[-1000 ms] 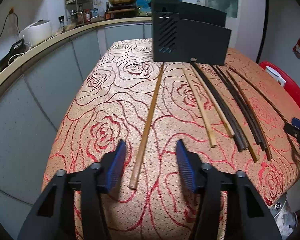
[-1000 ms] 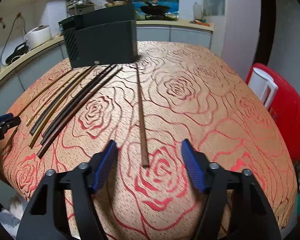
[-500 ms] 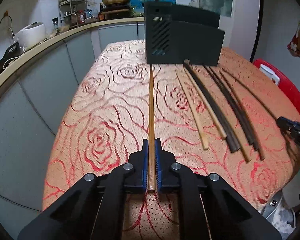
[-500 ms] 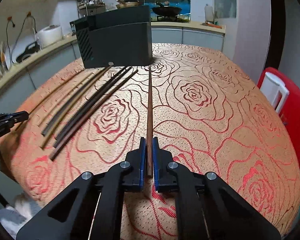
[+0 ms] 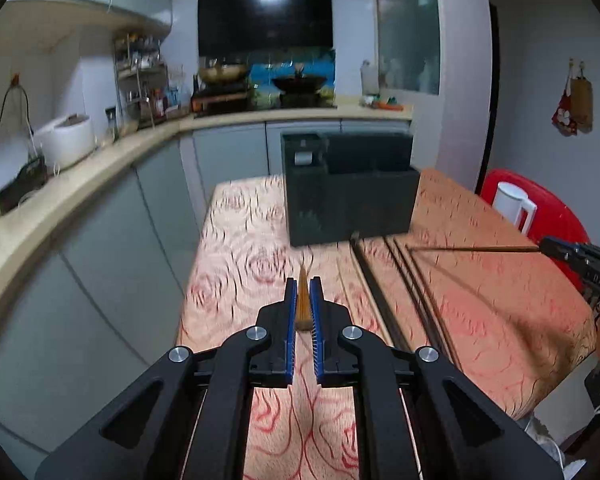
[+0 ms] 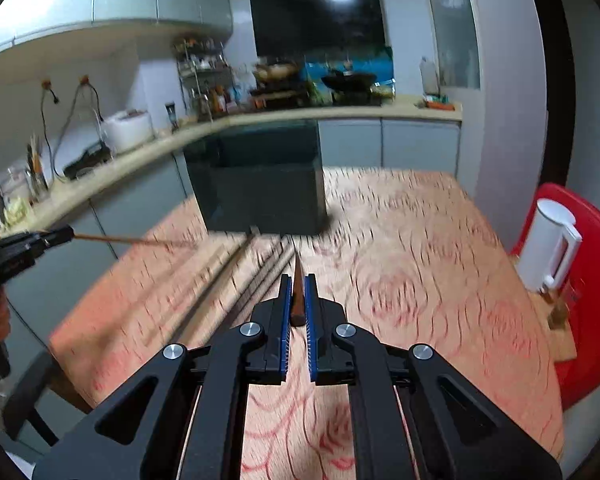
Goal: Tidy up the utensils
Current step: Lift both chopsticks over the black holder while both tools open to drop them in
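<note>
My left gripper (image 5: 302, 286) is shut on a light wooden chopstick (image 5: 301, 300), lifted off the rose-patterned tablecloth (image 5: 500, 304) and pointing toward the black utensil holder (image 5: 348, 196). My right gripper (image 6: 298, 282) is shut on a dark brown chopstick (image 6: 297, 296), also raised and aimed at the holder (image 6: 260, 192). Each gripper shows in the other's view at the side, its stick sticking out level: the right gripper (image 5: 548, 246) and the left gripper (image 6: 64, 234). Several dark and light chopsticks (image 5: 404, 276) still lie in a row on the cloth in front of the holder.
A red chair with a white kettle (image 6: 552, 248) stands at the table's right side. A kitchen counter (image 5: 80, 184) with a rice cooker and a stove curves along the left and back. The table's near and side edges drop off to the floor.
Both grippers closed on a chopstick each, then rose with them off the cloth. The views now look higher, with the holder lower in frame and the sticks foreshortened.
</note>
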